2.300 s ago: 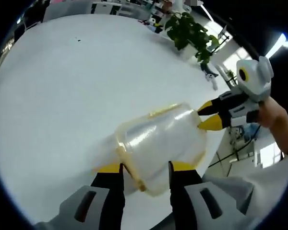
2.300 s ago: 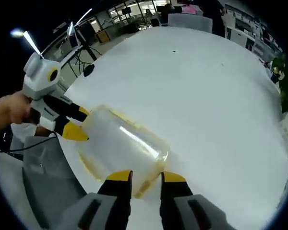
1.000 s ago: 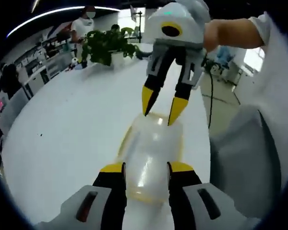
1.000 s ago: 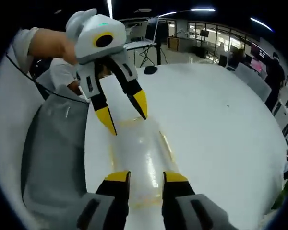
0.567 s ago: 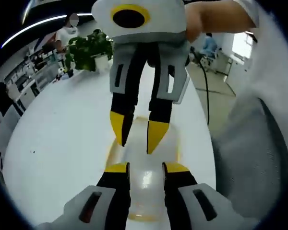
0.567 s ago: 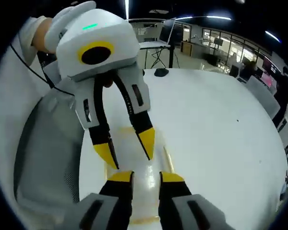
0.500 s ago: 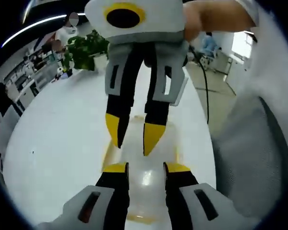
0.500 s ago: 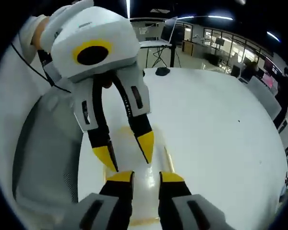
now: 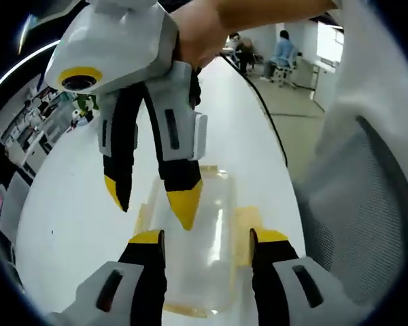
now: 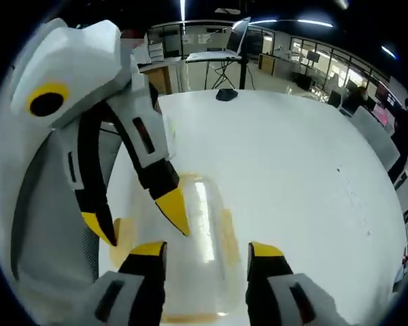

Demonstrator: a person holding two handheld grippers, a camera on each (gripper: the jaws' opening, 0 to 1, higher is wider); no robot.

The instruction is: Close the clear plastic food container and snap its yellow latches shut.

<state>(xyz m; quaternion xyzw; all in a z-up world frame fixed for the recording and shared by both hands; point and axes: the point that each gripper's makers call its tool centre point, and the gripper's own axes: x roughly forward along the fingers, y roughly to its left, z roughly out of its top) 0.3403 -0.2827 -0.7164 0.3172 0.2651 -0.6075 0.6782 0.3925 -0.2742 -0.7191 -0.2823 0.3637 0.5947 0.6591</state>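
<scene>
Both tools spread, seemingly straddling container [image 9: 204, 258]

Office around a white surface [image 10: 285, 156]
A mesh chair [image 9: 367, 224] sits beside it; a plant [image 9: 81, 103] and a seated person [image 9: 283, 49] are well beyond.

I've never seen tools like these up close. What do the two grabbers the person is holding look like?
Each gripper has a white-and-grey plastic body, a yellow-ringed round lens and two black jaws with pointed yellow tips. The right gripper and the left gripper look alike. A black cable trails behind the right one. The person wears a white sleeve.
</scene>
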